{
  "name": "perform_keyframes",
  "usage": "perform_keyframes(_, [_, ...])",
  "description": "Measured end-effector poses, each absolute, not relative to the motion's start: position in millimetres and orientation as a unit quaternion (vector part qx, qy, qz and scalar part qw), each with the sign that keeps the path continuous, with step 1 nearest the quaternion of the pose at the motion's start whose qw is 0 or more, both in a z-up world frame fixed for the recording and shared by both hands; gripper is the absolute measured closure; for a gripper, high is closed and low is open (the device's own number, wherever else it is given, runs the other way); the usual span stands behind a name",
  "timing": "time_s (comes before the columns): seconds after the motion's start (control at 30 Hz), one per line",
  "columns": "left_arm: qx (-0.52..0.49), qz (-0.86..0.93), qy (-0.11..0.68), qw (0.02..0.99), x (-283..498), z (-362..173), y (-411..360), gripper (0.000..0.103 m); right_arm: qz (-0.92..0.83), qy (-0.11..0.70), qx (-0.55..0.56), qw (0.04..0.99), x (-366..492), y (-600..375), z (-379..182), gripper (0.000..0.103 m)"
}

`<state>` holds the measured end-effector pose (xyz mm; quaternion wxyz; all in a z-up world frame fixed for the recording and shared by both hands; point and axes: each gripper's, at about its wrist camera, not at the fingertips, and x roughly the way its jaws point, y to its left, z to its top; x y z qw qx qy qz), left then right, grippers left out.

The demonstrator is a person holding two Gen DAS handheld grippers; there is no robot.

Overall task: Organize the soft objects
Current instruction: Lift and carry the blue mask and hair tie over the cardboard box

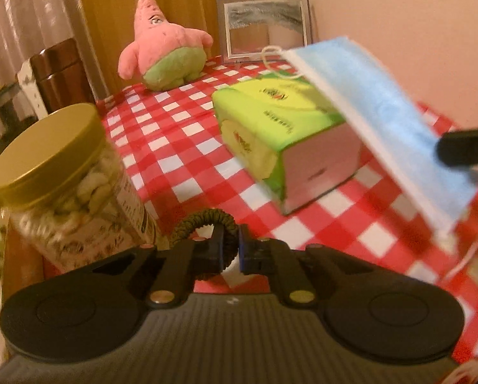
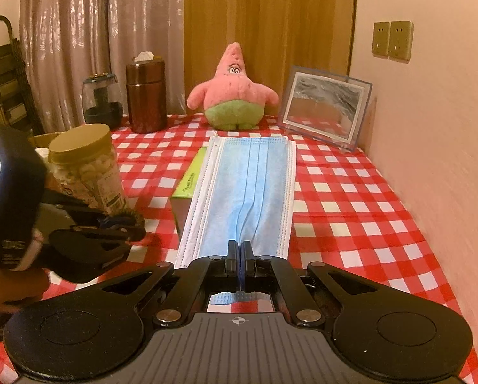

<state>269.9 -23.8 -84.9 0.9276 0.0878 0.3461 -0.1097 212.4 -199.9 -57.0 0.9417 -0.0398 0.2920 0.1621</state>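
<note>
The right gripper (image 2: 239, 249) had its jaws pressed together on the near short edge of a blue face mask (image 2: 248, 185), which stretched flat and level away from the fingers, held up in the air above the green tissue box (image 2: 189, 176) rather than lying on it, as the left view showed the mask (image 1: 389, 121) floating clear of the box (image 1: 270, 128). The left gripper (image 1: 231, 249) had its jaws nearly closed around a dark braided loop (image 1: 200, 220), apparently a hair tie or cord bracelet, pinched at its lower part so that the arc stood up above the fingertips. Both things looked very light and limp; the mask seemed to keep its shape only through its pleats and the stiffer white border, so a grip on the middle of a short edge seemed sound, though the free end would likely droop or flutter with a quick move, and the thin ear loops could snag. The braided loop looked springy and rough enough not to slip. Just beside the left gripper stood a jar (image 1: 72, 185) with a gold lid. Farther out on the red checked tablecloth (image 2: 350, 198) sat a pink plush starfish (image 2: 234, 89), upright near the curtain, with a framed picture (image 2: 325, 105) leaning at its right and a brown canister (image 2: 146, 96) at its left.
</note>
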Motion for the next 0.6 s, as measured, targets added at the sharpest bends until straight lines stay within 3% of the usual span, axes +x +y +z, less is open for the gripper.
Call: perform_keyframes(0.6, [-0.040,-0.061,0.329,0.942,155,-14,30,0.095,0.210,0.282,-0.030,0.936,167,-176,-26,0.103])
